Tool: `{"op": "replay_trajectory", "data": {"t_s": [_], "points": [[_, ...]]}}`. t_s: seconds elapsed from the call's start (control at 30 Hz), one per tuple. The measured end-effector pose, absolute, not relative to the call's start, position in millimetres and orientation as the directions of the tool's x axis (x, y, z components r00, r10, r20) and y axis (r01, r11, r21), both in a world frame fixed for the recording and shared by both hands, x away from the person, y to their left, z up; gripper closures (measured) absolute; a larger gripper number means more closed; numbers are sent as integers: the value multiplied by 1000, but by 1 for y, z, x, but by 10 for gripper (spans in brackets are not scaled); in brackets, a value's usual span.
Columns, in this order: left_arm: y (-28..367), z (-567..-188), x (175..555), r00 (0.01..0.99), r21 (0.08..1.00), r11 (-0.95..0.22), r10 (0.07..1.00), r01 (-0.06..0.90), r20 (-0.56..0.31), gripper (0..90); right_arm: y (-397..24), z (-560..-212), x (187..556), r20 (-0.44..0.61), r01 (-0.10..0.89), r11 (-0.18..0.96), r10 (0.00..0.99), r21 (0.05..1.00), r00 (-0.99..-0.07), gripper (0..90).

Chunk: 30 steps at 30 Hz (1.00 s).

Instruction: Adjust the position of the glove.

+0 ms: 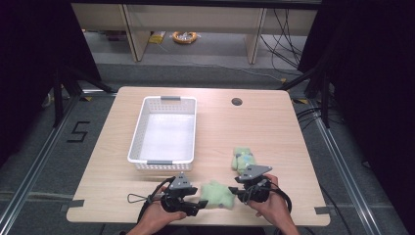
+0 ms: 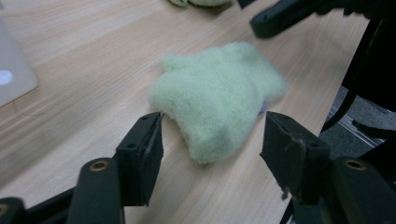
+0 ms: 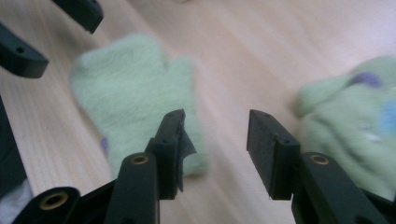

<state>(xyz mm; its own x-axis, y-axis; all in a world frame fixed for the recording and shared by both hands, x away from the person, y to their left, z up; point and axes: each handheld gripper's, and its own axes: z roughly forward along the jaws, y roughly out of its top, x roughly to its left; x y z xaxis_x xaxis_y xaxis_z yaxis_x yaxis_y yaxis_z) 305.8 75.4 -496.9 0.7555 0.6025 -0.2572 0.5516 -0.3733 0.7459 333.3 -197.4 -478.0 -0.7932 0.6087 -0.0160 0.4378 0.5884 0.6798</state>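
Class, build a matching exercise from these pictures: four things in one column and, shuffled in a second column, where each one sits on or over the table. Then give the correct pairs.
Things
1. white basket
2. plain green mitten
3. patterned green mitten
4. round cable hole

Places
A. at the table's far edge, right of the basket
B. at the near edge, between the left gripper and the right gripper
C. on the left half of the table, nothing inside it
D. just beyond the right gripper

Pairs: 1-C, 2-B, 3-D, 4-A
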Motion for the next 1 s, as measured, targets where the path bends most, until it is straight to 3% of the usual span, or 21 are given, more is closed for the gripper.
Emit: {"op": "replay_trajectory", "data": {"t_s": [0.07, 0.2, 0.53, 1.0], "points": [[79, -496, 304, 765, 753, -375, 592, 540, -254, 340, -210, -465, 338, -74, 396, 591, 614, 703, -786, 563], [84, -496, 303, 761, 747, -382, 601, 544, -246, 300, -224, -456, 347, -109, 406, 581, 655, 706, -747, 565], [98, -495, 299, 749, 781, -351, 626, 517, -215, 245, -245, -461, 378, -91, 471, 545, 715, 694, -693, 564], [103, -502, 295, 745, 769, -366, 634, 525, -207, 233, -237, -480, 423, -58, 499, 540, 716, 678, -695, 569]]}}
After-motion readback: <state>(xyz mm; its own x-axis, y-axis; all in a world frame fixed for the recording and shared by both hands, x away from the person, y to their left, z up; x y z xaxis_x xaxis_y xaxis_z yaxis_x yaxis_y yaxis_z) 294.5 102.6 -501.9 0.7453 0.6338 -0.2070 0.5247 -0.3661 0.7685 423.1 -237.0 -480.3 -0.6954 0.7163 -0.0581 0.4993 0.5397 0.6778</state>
